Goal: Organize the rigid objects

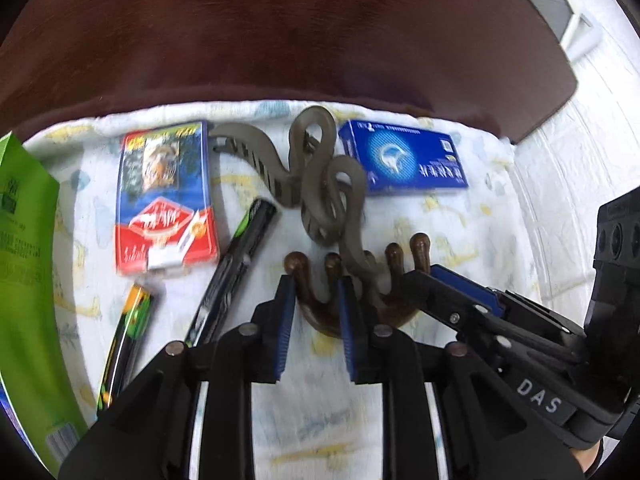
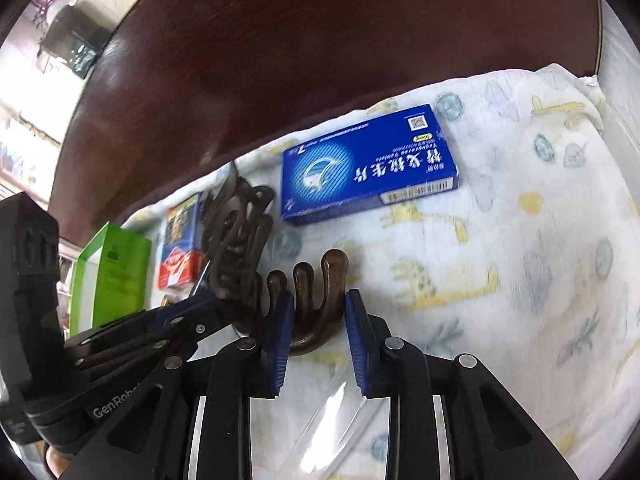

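A brown wooden hand-shaped massager [image 1: 320, 312] lies on the patterned cloth [image 1: 460, 232], with a grey wavy hair claw [image 1: 320, 176] resting partly over it. My left gripper [image 1: 316, 284] is open, its blue pads straddling the massager's left prongs. My right gripper [image 2: 318, 300] is open around the right prongs of the massager [image 2: 320, 304]; it also shows in the left wrist view [image 1: 448, 280]. The hair claw [image 2: 236, 236] sits to its left there. A blue medicine box [image 1: 404, 158] [image 2: 368, 164] lies beyond.
A red and blue card box [image 1: 166, 200], a black pen [image 1: 236, 268], a second black-green stick [image 1: 128, 328] and a green carton [image 1: 24, 264] lie left. The cloth sits on a dark wooden table [image 1: 280, 32]; its edge is at right.
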`<state>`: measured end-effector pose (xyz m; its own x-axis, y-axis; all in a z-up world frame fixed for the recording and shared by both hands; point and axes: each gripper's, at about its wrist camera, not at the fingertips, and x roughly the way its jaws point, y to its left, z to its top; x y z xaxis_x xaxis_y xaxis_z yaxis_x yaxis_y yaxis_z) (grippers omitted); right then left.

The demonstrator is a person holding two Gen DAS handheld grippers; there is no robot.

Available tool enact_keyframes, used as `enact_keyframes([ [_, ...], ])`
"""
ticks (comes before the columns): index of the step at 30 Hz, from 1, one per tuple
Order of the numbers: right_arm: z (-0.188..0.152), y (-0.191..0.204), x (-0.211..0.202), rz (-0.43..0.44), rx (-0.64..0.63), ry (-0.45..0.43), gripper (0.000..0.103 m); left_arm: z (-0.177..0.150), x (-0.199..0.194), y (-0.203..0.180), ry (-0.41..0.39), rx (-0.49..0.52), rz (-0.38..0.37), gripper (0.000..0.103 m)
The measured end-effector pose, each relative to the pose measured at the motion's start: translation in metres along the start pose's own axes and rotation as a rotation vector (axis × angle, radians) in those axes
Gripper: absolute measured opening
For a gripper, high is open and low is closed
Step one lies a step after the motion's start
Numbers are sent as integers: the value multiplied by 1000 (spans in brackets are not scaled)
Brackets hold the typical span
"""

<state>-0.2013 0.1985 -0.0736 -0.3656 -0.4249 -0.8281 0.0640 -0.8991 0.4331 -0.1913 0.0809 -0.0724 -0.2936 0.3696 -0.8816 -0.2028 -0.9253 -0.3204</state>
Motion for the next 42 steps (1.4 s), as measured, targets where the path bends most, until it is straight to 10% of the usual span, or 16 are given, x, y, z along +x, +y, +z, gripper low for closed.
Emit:
enact_keyframes([
  [3, -12, 12, -10, 66, -21, 5, 18, -4, -12, 0, 0, 8, -64, 5],
  [28, -18, 14, 10, -43, 101, 30, 18, 1, 26, -5, 5, 46, 156, 9],
  [42, -43, 21, 1, -46, 52, 66, 18, -37, 12, 1, 24, 49, 151, 10],
])
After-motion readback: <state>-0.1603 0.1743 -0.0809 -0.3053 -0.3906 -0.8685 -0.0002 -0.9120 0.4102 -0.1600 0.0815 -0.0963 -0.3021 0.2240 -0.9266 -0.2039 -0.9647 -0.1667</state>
